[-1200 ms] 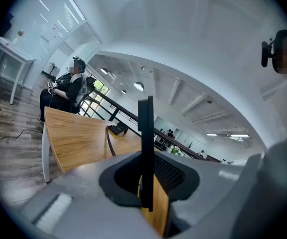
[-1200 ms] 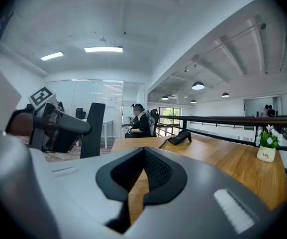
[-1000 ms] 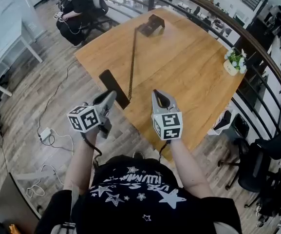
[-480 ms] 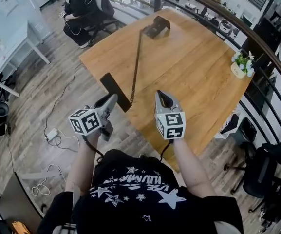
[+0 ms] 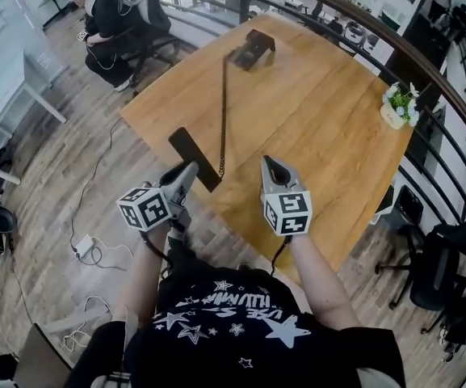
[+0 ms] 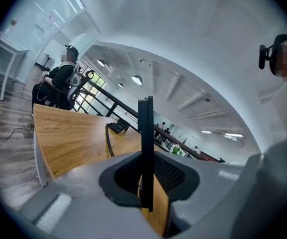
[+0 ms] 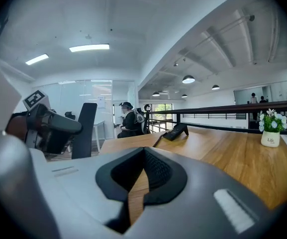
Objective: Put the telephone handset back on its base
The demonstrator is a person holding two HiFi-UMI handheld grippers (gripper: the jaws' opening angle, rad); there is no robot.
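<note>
While the left gripper (image 5: pixel 182 176) clamps the handset (image 5: pixel 192 157) between its fingers (image 6: pixel 175 176), the black slab shows edge-on and upright in the left gripper view, with the pads pressed on both of its flat sides. From the head view the handset slants across the near left edge of the bench (image 5: pixel 321 128), raised in the grip rather than lying flat. A dark coiled cord (image 5: pixel 223 111) runs from near its lower end straight along the wood to the base (image 5: pixel 253 48). The base sits at the far end of the bench, well apart from the handset.

Just to the right, the right gripper (image 5: pixel 271 165) hovers over the near edge with its fingers closed together at the tips and nothing between them; only wood shows through the narrow slit below. Its marker cube (image 5: pixel 287 212) faces the camera.

A small potted plant (image 5: pixel 396 107) stands by the right edge beside the railing (image 5: pixel 426 71). A person (image 5: pixel 107 14) sits on a chair beyond the far left corner.
</note>
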